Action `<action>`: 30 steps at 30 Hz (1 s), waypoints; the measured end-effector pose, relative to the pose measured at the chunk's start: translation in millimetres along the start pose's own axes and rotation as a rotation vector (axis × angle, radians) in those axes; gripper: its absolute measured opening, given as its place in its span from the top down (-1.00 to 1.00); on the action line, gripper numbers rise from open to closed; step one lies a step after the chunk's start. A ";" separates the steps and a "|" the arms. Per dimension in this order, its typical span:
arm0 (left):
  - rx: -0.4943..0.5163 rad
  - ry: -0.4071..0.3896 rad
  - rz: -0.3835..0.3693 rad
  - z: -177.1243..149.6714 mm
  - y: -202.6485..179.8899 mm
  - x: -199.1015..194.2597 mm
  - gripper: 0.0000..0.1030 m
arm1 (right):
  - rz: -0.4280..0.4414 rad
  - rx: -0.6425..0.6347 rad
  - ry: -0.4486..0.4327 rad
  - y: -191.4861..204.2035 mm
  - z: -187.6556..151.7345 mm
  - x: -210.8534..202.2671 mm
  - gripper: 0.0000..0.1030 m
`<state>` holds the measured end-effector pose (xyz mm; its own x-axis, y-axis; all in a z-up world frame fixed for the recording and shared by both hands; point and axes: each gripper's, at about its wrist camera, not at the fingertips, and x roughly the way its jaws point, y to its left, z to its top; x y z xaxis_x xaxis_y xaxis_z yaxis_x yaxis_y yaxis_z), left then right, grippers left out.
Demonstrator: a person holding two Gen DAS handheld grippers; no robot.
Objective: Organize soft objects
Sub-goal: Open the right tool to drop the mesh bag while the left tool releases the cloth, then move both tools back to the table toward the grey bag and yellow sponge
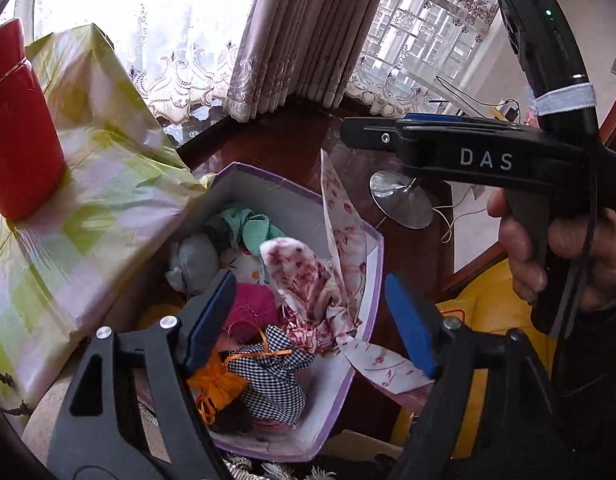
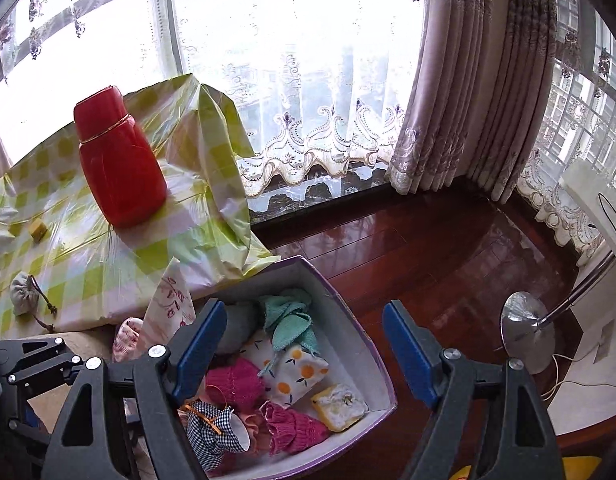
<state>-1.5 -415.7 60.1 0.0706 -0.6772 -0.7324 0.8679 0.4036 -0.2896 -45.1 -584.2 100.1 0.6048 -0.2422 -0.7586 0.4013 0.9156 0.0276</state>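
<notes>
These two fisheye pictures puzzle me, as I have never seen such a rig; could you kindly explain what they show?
There is no robot: a person holds a two-finger gripper in each hand, with a camera on each looking along its blue-padded fingers. The left view shows the left gripper, open and empty, above a purple-edged box of soft things: a checked pouch, a pink knit, a floral cloth. The right gripper, in a hand, crosses that picture. The right view shows its own open, empty jaws over the same box. Beside it, a red flask and a small grey pouch sit on a checked cloth.
</notes>
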 end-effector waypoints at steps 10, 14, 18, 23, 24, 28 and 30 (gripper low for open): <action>-0.138 -0.092 0.083 -12.3 43.8 -43.7 -0.56 | 0.020 -0.039 0.045 19.0 -12.7 14.6 -0.61; -0.195 -0.152 0.143 -19.9 71.0 -68.4 -0.56 | 0.033 -0.089 0.047 45.6 -14.2 16.1 -0.61; -0.263 -0.201 0.220 -34.7 101.5 -93.3 -0.56 | 0.054 -0.141 0.057 72.8 -15.6 20.6 -0.61; -0.345 -0.252 0.304 -58.5 138.9 -124.6 -0.56 | 0.081 -0.191 0.065 102.9 -14.4 26.4 -0.61; -0.362 -0.261 0.314 -64.1 146.0 -130.7 -0.56 | 0.090 -0.201 0.067 108.6 -14.3 27.3 -0.61; -0.427 -0.287 0.355 -84.8 171.6 -153.3 -0.56 | 0.109 -0.239 0.076 127.7 -13.3 31.2 -0.61; -0.456 -0.298 0.375 -95.1 182.6 -163.4 -0.56 | 0.119 -0.258 0.083 138.6 -12.8 33.8 -0.61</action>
<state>98.7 -172.9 68.2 0.5175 -0.5548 -0.6515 0.4671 0.8211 -0.3281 22.1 -461.4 70.0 0.5747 -0.1109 -0.8108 0.1366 0.9899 -0.0386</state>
